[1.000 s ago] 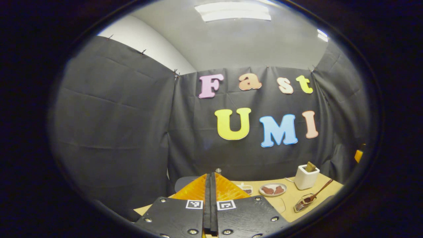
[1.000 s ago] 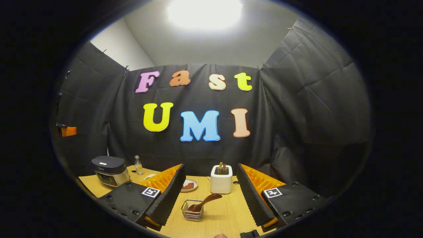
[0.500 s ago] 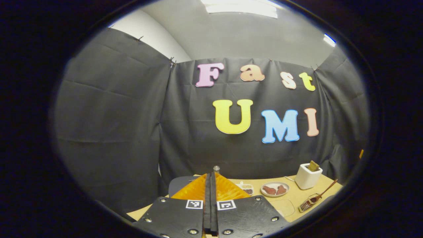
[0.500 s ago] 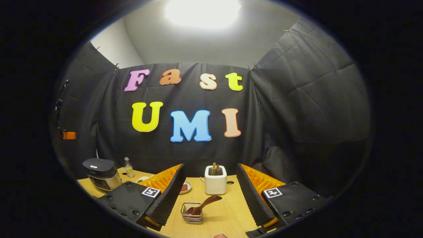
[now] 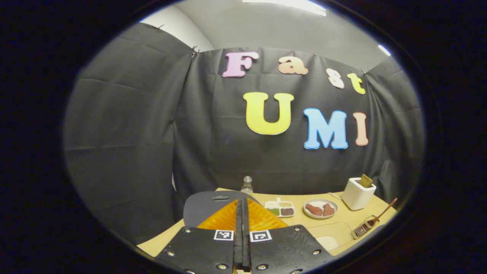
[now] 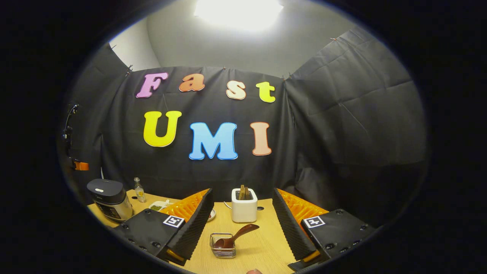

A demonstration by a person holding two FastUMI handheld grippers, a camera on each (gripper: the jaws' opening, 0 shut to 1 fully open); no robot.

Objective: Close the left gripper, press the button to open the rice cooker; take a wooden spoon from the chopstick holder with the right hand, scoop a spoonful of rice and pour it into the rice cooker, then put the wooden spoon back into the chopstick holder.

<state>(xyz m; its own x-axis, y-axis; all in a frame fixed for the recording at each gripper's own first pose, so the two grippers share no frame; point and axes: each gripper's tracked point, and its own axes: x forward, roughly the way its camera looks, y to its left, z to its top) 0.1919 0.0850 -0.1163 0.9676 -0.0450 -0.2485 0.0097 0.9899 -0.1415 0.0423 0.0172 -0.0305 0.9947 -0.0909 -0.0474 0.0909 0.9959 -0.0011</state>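
My left gripper (image 5: 242,207) is shut, fingers pressed together with nothing between them. Just beyond its tips lies the dark lid of the rice cooker (image 5: 211,202), lid down. My right gripper (image 6: 242,194) is open and empty, above the table's near edge. Between its fingers and a little ahead stands the wire chopstick holder (image 6: 223,246) with the brown wooden spoon (image 6: 239,233) leaning in it, handle up to the right. The rice cooker (image 6: 107,198) sits at the far left of the right gripper view. The holder and spoon (image 5: 368,222) also show at the left gripper view's right edge.
On the wooden table (image 6: 262,247) stand a white toaster (image 6: 244,207) behind the holder, a small bottle (image 6: 139,189), a divided tray of grains (image 5: 280,209) and a plate of meat pieces (image 5: 320,209). Black cloth walls close the back and sides.
The left gripper's view has tipped down and come closer to the cooker, so more of the lid and table show. The right gripper has drifted slightly and stays open.
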